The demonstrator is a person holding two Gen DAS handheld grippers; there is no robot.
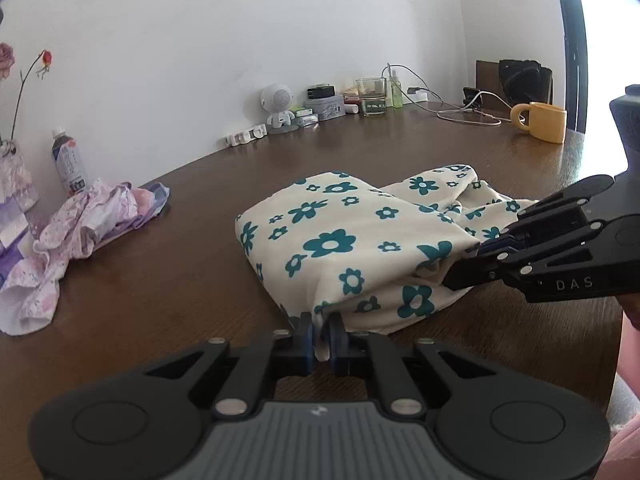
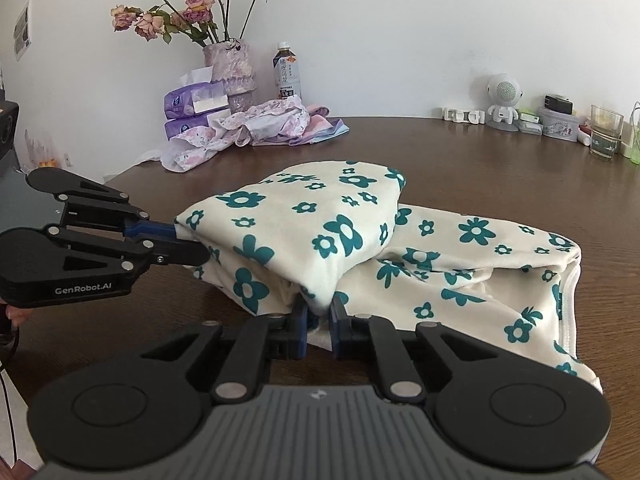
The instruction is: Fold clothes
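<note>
Floral cloth (image 2: 320,224) on table (image 1: 180,280), mid-table, cream with teal flowers. Partly folded: one layer doubled over, lying on a longer section that trails off to the right in right-wrist view. Hem edge loose and open at that end, not squared up.

Left gripper (image 1: 320,330) clenched on a cloth corner at near edge; white fabric pinched between pads. Right gripper (image 2: 320,320) likewise clamped on another corner of the upper layer, fabric visible between pads. Both corners gripped, cloth slightly lifted and draped between them.

Judgement: roughly mid-fold. One fold looks done; at least one more needed, plus flattening of trailing section. Likely next: carry both corners across, lay down, release.

Second garment (image 2: 256,124), pink and lilac, crumpled at far side by vase (image 2: 232,76), not folded. So task well short of done.

Readable text: "DAS" on right gripper body in left-wrist view, "GenRobot.AI" on left gripper body in right-wrist view. Bottle (image 2: 286,72) label has characters, too small to read. Tissue packs (image 2: 192,108) printed, illegible.

Elsewhere: yellow mug (image 1: 544,120), speaker figure (image 1: 278,106), glass (image 1: 372,96), cables, all well apart from cloth.
</note>
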